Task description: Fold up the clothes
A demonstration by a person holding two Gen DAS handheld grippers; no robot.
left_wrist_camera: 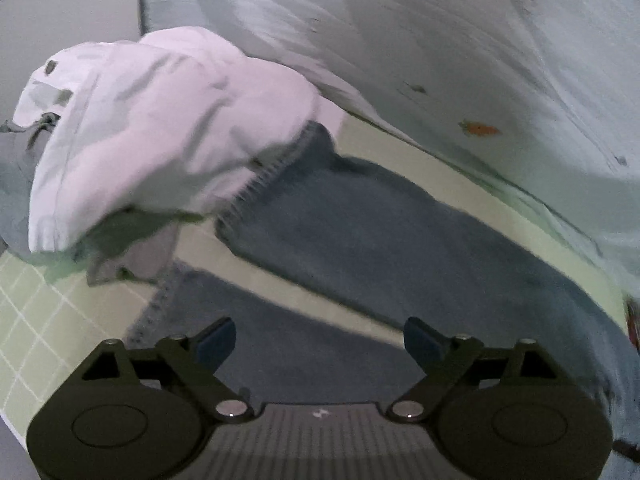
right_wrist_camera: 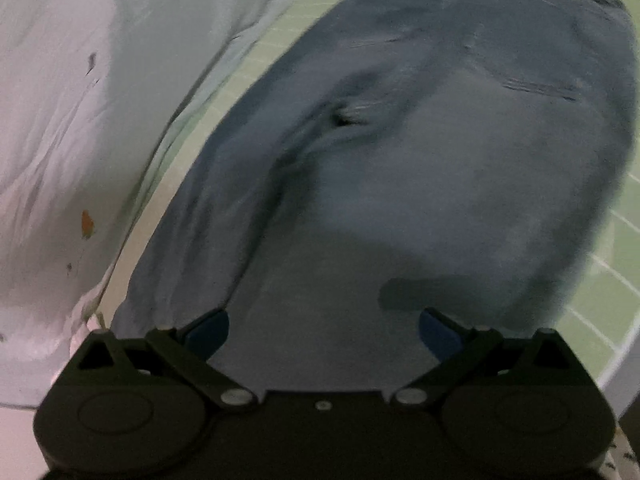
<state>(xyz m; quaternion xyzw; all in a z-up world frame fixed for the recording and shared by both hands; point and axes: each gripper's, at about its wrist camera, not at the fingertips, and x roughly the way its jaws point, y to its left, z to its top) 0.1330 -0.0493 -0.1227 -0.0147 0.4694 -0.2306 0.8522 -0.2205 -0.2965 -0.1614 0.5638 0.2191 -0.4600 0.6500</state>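
Ahead of both grippers: pale sheet along far side, green grid mat beneath. Jeans spread flat, legs apart, directly under and ahead of right gripper. White garment pile ahead-left of left gripper. Both wide open, holding nothing. Risk: pinch catches single denim layer, fold skews; blur suggests fast motion, grasp may miss the hem.
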